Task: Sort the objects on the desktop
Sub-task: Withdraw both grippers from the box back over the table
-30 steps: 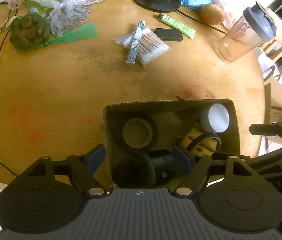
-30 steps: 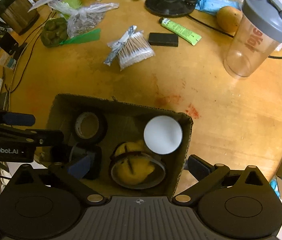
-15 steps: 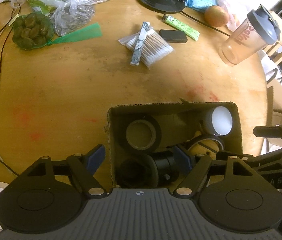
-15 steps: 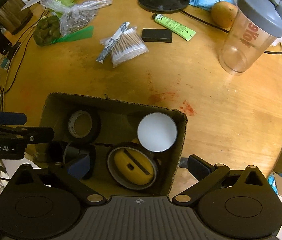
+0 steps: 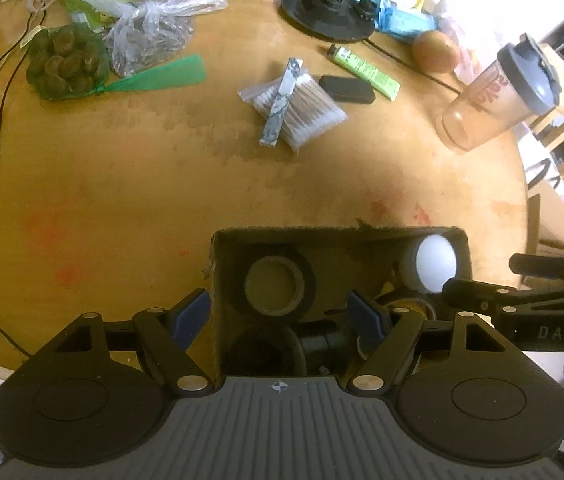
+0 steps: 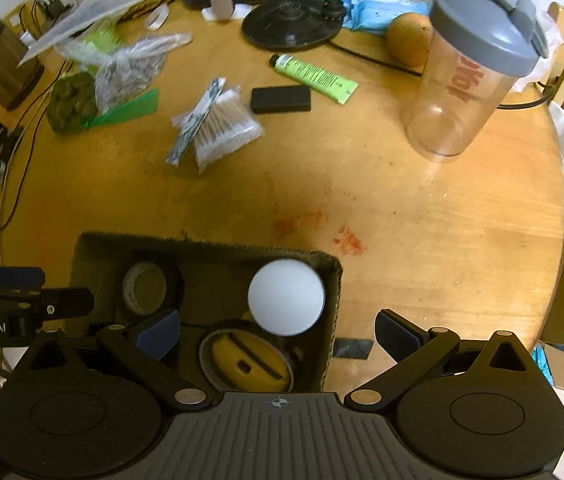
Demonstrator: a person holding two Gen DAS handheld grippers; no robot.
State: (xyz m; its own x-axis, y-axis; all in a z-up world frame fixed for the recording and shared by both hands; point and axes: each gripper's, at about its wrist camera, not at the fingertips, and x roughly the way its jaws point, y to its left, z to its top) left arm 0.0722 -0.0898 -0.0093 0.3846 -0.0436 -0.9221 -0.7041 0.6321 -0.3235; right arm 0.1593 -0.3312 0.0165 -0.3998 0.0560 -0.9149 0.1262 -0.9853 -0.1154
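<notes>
Cardboard box (image 6: 327,304) at table (image 6: 421,216) edge, collecting tape roll (image 6: 144,288) and jar (image 6: 285,298); left tongs (image 5: 280,316) and right tongs (image 6: 278,336) straddle its walls, both wide, empty

Both tools look alike: the left gripper (image 5: 280,316) and right gripper (image 6: 278,334) each show matte black linkage arms, silver rivets at the pivots, blue pads (image 5: 190,314) on the fingers, two round black discs and a ribbed grey plate bearing a small crosshair mark. White lettering runs along each side.
</notes>
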